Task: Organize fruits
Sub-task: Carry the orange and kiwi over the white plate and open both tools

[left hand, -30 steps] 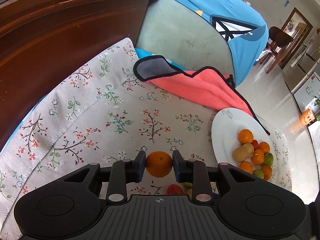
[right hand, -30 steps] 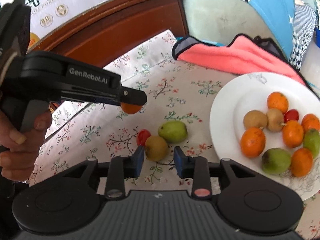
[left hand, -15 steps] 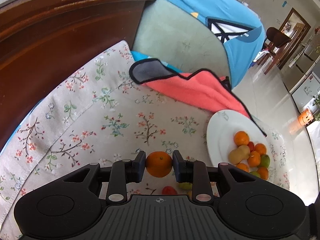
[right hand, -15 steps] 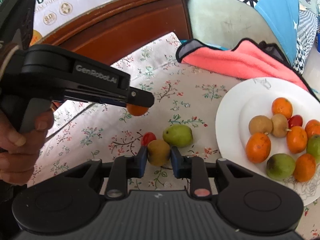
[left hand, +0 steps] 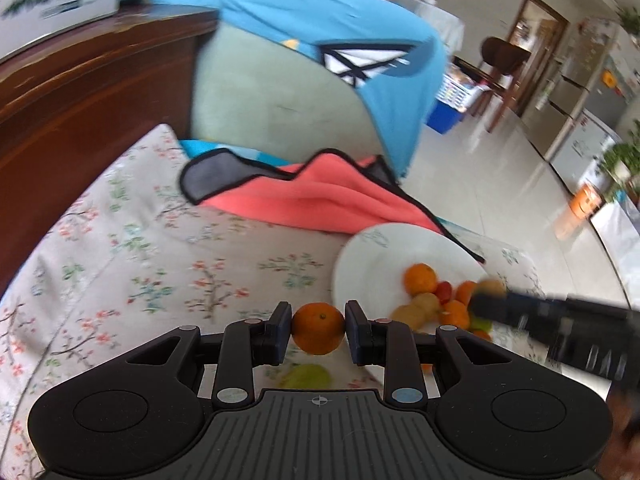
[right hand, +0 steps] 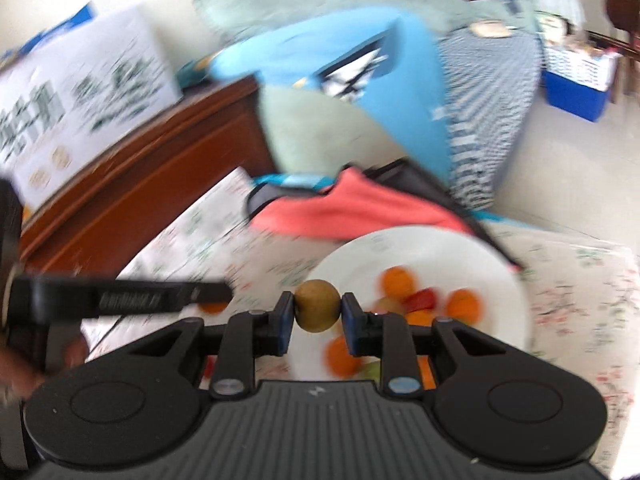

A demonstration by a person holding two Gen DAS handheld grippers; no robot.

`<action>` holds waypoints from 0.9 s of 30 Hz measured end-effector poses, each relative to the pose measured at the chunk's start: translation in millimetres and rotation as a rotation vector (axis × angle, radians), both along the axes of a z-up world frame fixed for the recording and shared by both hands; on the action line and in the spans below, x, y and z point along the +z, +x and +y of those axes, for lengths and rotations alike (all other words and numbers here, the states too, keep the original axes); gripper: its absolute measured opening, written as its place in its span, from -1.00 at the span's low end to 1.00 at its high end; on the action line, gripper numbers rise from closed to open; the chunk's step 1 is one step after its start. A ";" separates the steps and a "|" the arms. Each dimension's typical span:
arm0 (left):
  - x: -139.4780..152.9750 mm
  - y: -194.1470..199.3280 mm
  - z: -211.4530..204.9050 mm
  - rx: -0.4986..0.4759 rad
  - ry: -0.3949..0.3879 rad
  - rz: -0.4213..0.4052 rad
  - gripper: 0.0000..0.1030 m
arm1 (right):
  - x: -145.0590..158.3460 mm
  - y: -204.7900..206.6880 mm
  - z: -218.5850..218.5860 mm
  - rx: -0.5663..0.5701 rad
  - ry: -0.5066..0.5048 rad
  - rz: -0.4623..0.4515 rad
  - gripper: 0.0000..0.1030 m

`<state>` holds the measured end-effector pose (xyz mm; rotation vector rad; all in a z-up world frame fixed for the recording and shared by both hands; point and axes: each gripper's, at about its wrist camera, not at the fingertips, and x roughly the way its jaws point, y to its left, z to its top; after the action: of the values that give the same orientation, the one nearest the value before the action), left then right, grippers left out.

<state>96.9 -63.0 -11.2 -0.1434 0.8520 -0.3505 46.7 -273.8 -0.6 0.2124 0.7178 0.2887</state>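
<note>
Your left hand-held gripper is clamping the orange, stem dimple facing the camera. Your right hand-held gripper is now gripping the round brown fruit, lifted off the floral cloth toward the plate.

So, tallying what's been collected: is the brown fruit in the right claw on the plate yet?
Not yet. The brown fruit is pinched in the right claw, held above the white plate.

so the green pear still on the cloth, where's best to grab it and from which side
Grip the green pear across its wide belly, one pad on each flank, coming down from above. It looks to lie on its side on the floral cloth with open cloth around it, though the view is blurred and the left gripper, shut on an orange, hides part of it.
</note>
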 end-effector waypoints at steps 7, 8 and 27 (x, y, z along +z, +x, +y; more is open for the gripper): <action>-2.5 0.2 -28.1 -0.065 -0.007 -0.022 -0.49 | 3.7 6.8 -45.0 -0.151 0.069 0.015 -0.50; -3.5 0.7 -31.2 -0.070 -0.008 -0.021 -0.49 | 1.2 7.7 -49.6 -0.164 0.086 0.026 -0.50; -23.7 15.6 -52.8 -0.060 0.018 0.025 -0.49 | -35.4 30.7 -69.5 -0.296 0.243 0.161 -0.50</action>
<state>112.5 -115.7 -34.9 -0.1055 0.8850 -0.3974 77.5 -343.3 -36.0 0.5722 0.7987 0.0751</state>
